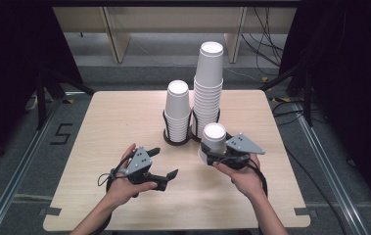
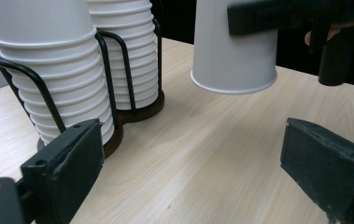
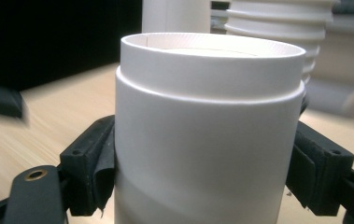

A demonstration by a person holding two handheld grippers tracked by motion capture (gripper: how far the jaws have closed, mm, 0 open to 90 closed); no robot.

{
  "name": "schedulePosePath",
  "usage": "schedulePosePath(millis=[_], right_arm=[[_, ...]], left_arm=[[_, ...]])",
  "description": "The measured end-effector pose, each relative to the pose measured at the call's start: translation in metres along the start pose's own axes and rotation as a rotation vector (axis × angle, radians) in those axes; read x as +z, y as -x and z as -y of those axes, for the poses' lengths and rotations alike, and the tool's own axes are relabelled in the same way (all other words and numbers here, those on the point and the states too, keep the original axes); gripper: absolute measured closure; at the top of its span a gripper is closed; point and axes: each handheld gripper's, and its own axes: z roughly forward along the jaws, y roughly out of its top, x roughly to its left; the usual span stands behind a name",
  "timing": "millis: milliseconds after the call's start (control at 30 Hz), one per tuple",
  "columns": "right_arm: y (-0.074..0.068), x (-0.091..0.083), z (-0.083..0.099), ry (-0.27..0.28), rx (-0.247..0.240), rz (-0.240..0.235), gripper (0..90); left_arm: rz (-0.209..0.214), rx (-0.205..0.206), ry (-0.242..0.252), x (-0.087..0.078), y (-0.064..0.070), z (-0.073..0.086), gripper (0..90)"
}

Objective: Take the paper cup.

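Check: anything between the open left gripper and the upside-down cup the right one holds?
Nothing visible. The left gripper is open over bare table, and the cup, held by the right gripper, hangs just off the tabletop beyond it. The two cup stacks in the black holder stand farther back.

Wooden table (image 1: 124, 122) with a pale top. At its far middle, a black wire double rack (image 1: 183, 138) holds two stacks of inverted white cups: short stack (image 1: 177, 111) left, tall stack (image 1: 208, 83) right, side by side. Cables (image 1: 266, 46) lie on the floor, far right.
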Motion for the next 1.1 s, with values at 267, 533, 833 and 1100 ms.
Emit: schedulePosePath(millis=[267, 533, 833, 1100], right_arm=[[-0.019, 0.009, 0.016, -0.095, -0.548, 0.113, 20.5], [-0.042, 0.020, 0.033, -0.134, -1.023, 0.186, 20.5], [-0.051, 0.027, 0.052, -0.149, -1.484, 0.226, 20.5], [-0.054, 0.028, 0.057, -0.143, -1.671, 0.243, 20.6]], left_arm=[[0.013, -0.012, -0.022, 0.001, -0.005, -0.003, 6.1], [0.051, -0.023, -0.031, 0.011, -0.009, -0.007, 6.4], [0.065, -0.031, -0.051, 0.019, -0.017, -0.016, 7.4], [0.114, -0.056, -0.089, 0.033, -0.017, -0.021, 8.8]])
